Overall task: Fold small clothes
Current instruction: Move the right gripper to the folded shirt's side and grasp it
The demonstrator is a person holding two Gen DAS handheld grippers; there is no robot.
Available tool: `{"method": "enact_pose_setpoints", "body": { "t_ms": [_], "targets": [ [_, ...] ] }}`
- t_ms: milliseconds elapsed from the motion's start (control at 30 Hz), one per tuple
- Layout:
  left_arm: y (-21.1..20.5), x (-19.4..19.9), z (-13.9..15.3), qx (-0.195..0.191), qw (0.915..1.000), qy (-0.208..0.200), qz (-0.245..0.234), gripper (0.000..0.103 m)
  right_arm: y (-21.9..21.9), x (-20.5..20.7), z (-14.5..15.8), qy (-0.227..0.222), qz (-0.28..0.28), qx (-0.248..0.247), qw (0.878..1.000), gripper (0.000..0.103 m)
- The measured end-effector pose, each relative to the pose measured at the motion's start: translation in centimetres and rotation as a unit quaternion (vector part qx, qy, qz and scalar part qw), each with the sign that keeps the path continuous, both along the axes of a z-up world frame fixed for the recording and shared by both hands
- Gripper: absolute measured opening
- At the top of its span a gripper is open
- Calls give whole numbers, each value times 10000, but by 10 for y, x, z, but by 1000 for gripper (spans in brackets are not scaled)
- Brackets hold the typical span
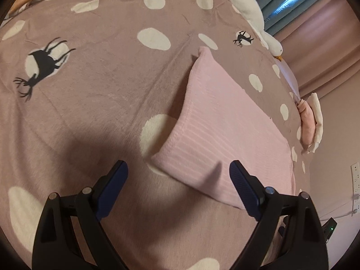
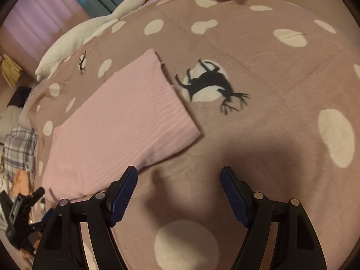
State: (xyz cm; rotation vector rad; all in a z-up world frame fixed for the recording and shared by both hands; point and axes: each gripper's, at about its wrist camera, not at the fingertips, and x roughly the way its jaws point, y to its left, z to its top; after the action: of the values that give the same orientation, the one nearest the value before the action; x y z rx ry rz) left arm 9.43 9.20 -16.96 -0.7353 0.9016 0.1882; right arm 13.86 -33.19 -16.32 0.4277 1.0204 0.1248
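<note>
Left gripper (image 1: 178, 168) spread wide, nothing pinched, poised over near corner of pink cloth (image 1: 216, 126). Right gripper (image 2: 178, 174) likewise spread, empty, just beside cloth's edge. Cloth folded flat on spotted blanket (image 1: 101, 94).

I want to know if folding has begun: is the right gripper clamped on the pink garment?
No: the right gripper is open above the spotted blanket, with the pink garment lying off to its side, ungripped.
</note>
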Motion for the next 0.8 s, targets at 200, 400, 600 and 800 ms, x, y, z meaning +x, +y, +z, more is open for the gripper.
{"method": "enact_pose_setpoints", "body": {
  "t_ms": [200, 400, 600, 800],
  "targets": [
    [6, 16, -9, -19, 10000, -57, -23, 91, 7, 19, -5, -85, -4, 464, 9989, 77],
    [15, 35, -12, -242, 9996, -158, 21, 91, 14, 40, -9, -138, 71, 817, 9965, 77],
    [19, 50, -18, -406, 9988, -230, 136, 46, 18, 52, -13, -177, -53, 1045, 9944, 66],
    [18, 50, -16, -370, 9986, -258, 269, 22, 17, 58, -14, -63, -210, 927, 9955, 25]
  ]
}}
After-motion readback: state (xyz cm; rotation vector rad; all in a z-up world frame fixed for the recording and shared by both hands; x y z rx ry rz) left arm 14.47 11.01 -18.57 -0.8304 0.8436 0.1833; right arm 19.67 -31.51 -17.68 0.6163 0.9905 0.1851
